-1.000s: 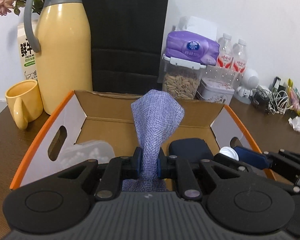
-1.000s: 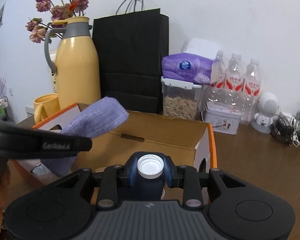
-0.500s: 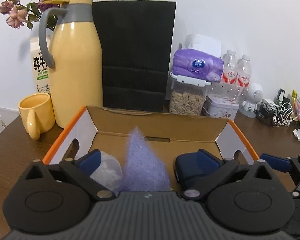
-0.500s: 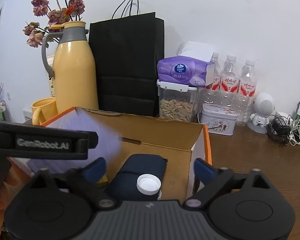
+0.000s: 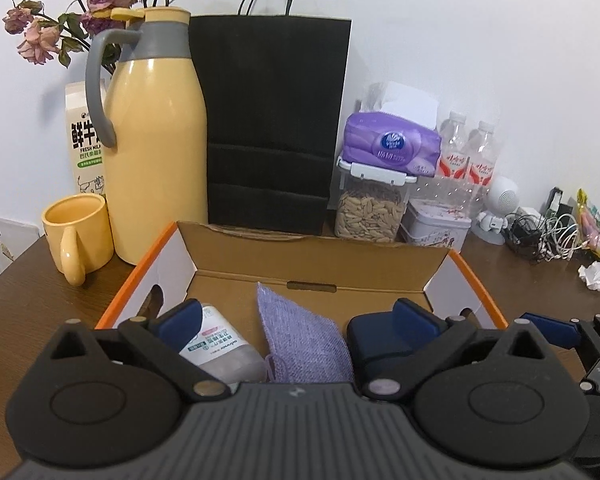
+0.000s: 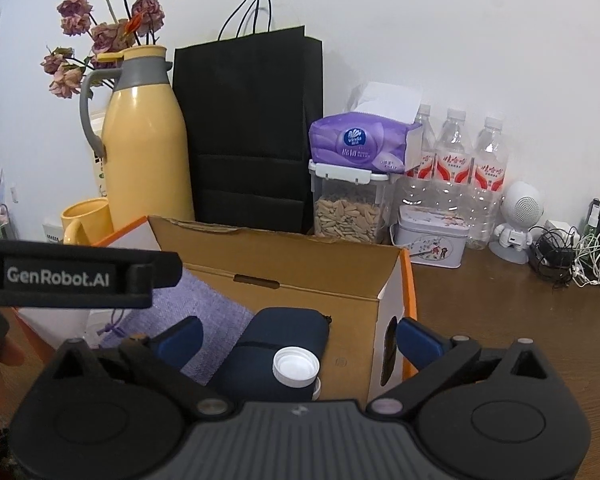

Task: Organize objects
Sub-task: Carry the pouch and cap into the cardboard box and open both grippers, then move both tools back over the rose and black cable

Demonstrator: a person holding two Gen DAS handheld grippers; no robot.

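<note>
Left wrist view: the left gripper is spread wide, empty, above a cardboard box. A purple pouch, a wipes packet and a navy case are seen lying inside. The right gripper is likewise held wide apart, empty, over a white-capped bottle.

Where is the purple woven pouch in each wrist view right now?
Left wrist: purple woven pouch lies in the cardboard box, bottom centre, between the open fingers.
Right wrist: pouch lower left, beside the navy case.
Shared landmark: black paper bag behind the box.
</note>
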